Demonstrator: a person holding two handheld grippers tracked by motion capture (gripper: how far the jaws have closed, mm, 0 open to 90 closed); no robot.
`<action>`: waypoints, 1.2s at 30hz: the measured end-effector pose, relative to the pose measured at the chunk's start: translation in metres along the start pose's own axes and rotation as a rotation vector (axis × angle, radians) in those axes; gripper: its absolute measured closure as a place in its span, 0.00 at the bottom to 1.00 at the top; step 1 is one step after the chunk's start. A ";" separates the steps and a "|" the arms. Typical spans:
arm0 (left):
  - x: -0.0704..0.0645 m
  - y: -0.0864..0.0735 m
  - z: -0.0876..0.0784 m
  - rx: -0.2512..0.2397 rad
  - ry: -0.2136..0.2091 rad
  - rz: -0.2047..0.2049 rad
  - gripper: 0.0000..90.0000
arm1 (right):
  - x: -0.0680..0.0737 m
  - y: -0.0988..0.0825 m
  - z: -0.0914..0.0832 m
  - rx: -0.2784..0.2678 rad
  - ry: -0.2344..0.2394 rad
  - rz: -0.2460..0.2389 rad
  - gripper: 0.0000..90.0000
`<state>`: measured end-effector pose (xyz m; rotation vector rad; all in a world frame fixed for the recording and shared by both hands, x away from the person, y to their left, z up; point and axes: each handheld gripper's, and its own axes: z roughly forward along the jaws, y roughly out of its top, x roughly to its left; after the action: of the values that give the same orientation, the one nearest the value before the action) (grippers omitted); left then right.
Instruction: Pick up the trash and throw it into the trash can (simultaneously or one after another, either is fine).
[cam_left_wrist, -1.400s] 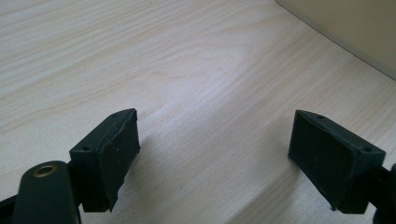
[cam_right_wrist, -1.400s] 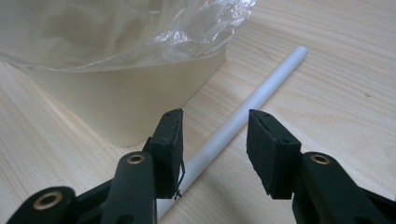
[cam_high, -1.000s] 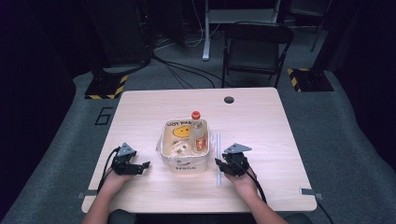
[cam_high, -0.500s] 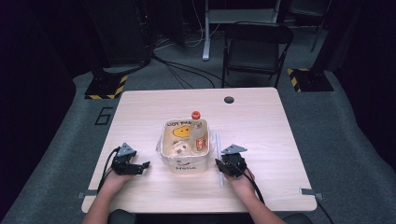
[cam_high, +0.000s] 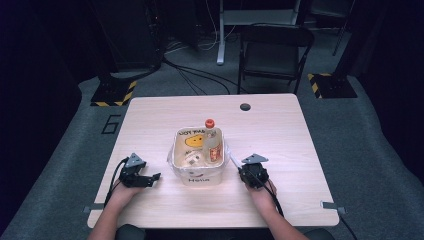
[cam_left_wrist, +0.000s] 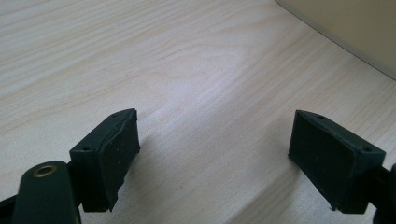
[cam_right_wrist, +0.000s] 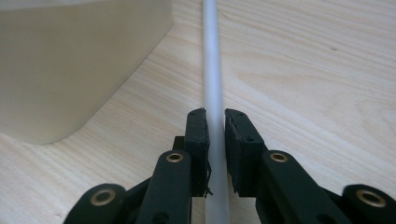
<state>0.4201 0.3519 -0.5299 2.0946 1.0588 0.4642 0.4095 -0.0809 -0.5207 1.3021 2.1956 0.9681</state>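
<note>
Right gripper (cam_right_wrist: 215, 126) had just been closing, and there it was, jaws pinched on the white rod (cam_right_wrist: 211, 65) lying flat on the table (cam_high: 300, 150). The pads sat tight on both sides of it, no daylight left between them. From above, I saw the rod (cam_high: 233, 160) just right of the tub (cam_high: 197, 175), with the right gripper (cam_high: 249, 172) at its near end. Its long axis ran from that near end away toward the far side, slanting a little left along the tub's right wall. So the rod pointed straight out ahead of the jaws, in line with them. That was the relation I judged the next move to hang on: a lift from the near end would leave the whole length hanging forward, close beside the tub's corner (cam_right_wrist: 70, 93).

Left gripper (cam_left_wrist: 215, 144) stood wide open over bare wood, holding nothing. From above it (cam_high: 150, 178) sat left of the tub, well apart from the rod. The right hand (cam_high: 262, 192) was clearly the nearer one.

Inside the tub a bottle (cam_high: 212, 142) with a red cap lay along the right side.
</note>
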 end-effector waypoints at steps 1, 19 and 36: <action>0.000 0.000 0.000 -0.003 -0.004 -0.004 0.18 | -0.001 0.000 -0.001 0.007 -0.013 0.001 0.88; 0.000 0.000 0.000 -0.001 -0.004 0.002 0.18 | -0.024 0.005 -0.009 -0.011 0.010 0.071 0.89; 0.000 0.000 0.000 0.000 -0.003 -0.003 0.18 | -0.036 0.008 -0.028 -0.042 0.051 0.086 0.89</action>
<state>0.4198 0.3517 -0.5300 2.0924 1.0604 0.4597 0.4132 -0.1197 -0.4955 1.3763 2.1608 1.0851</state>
